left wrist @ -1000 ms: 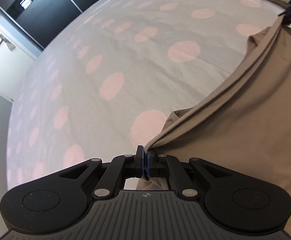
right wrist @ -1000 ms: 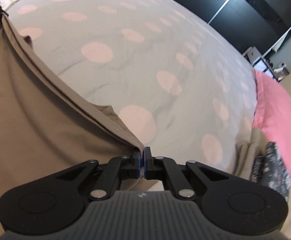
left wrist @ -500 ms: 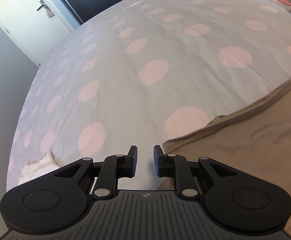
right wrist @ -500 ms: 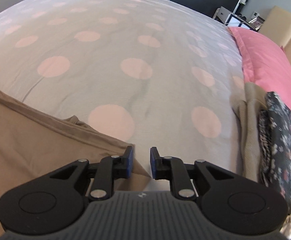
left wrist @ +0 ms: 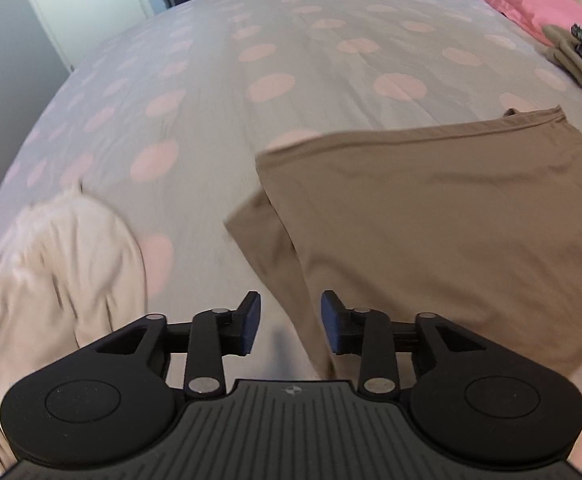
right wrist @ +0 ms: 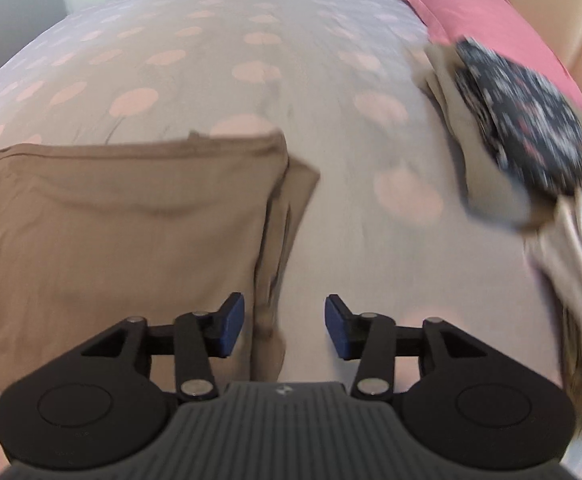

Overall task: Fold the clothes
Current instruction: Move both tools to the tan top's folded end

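Note:
A tan garment (left wrist: pixel 443 216) lies folded flat on the grey bedspread with pink dots (left wrist: pixel 219 92). In the left wrist view my left gripper (left wrist: pixel 290 327) hovers over the garment's left edge. Its jaws are opening and the pads press on nothing. The same tan garment (right wrist: pixel 123 220) fills the left of the right wrist view. My right gripper (right wrist: pixel 285 330) hangs above the garment's right edge, jaws opening, with only the loose cloth edge below the gap.
A crumpled cream garment (left wrist: pixel 51 272) lies at the left of the bedspread. A pile with a dark flowered cloth (right wrist: pixel 531 128) on beige pieces sits at the right, near a pink pillow (right wrist: pixel 487 20). A white door (left wrist: pixel 83 4) stands beyond the bed.
Both grippers let go of the tan garment's corners and opened. Both pulled back and rolled, so the garment now lies flat with its side edges under the grippers.

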The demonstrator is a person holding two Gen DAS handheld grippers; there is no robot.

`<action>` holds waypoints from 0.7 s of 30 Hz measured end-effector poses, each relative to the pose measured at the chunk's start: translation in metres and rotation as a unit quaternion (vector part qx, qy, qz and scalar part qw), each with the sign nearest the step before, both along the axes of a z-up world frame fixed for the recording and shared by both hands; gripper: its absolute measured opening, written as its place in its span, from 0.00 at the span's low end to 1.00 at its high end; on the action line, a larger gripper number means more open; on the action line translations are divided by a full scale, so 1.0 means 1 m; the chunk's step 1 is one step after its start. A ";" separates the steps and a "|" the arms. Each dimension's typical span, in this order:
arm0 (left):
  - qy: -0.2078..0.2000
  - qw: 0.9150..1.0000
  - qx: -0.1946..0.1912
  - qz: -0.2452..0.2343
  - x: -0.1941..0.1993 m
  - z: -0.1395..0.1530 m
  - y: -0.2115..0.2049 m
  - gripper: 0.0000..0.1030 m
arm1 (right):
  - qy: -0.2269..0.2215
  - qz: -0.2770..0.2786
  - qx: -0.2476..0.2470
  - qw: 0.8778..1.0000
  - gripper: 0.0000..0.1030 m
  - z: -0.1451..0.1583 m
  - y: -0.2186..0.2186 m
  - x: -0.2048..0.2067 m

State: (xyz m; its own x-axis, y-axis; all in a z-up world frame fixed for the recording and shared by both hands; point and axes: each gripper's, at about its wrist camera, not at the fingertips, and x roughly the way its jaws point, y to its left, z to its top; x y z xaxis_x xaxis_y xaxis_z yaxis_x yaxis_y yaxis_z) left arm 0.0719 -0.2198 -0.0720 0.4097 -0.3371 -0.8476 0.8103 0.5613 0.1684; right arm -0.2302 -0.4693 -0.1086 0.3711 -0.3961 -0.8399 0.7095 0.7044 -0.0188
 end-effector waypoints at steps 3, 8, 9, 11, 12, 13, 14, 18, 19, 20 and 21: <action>0.017 1.000 -0.013 0.021 -0.020 -0.004 0.018 0.38 | -0.004 -0.022 0.000 1.000 0.49 -0.007 0.023 -0.016; 0.039 0.996 -0.045 0.074 -0.047 -0.007 0.046 0.40 | -0.022 -0.049 0.032 0.998 0.53 -0.016 0.041 -0.032; 0.044 0.994 -0.054 0.087 -0.050 -0.008 0.051 0.42 | -0.026 -0.053 0.038 0.998 0.54 -0.018 0.043 -0.033; 0.054 0.989 -0.070 0.115 -0.054 -0.011 0.060 0.43 | -0.034 -0.048 0.036 0.998 0.54 -0.021 0.047 -0.033; 0.059 0.987 -0.076 0.130 -0.055 -0.013 0.064 0.43 | -0.037 -0.044 0.032 0.998 0.54 -0.022 0.048 -0.032; 0.064 0.984 -0.085 0.143 -0.053 -0.015 0.067 0.43 | -0.040 -0.040 0.028 0.998 0.55 -0.022 0.049 -0.031; 0.072 0.982 -0.092 0.148 -0.052 -0.017 0.068 0.43 | -0.044 -0.040 0.028 0.998 0.56 -0.023 0.048 -0.032; 0.094 0.976 -0.117 0.159 -0.050 -0.025 0.072 0.43 | -0.059 -0.056 0.057 0.995 0.58 -0.030 0.041 -0.038; 0.095 0.976 -0.119 0.156 -0.051 -0.026 0.072 0.44 | -0.062 -0.059 0.062 0.994 0.59 -0.031 0.040 -0.039; 0.094 0.975 -0.122 0.157 -0.051 -0.027 0.071 0.47 | -0.064 -0.061 0.064 0.994 0.59 -0.033 0.039 -0.039; 0.093 0.975 -0.124 0.159 -0.051 -0.028 0.070 0.49 | -0.066 -0.063 0.066 0.994 0.59 -0.034 0.038 -0.040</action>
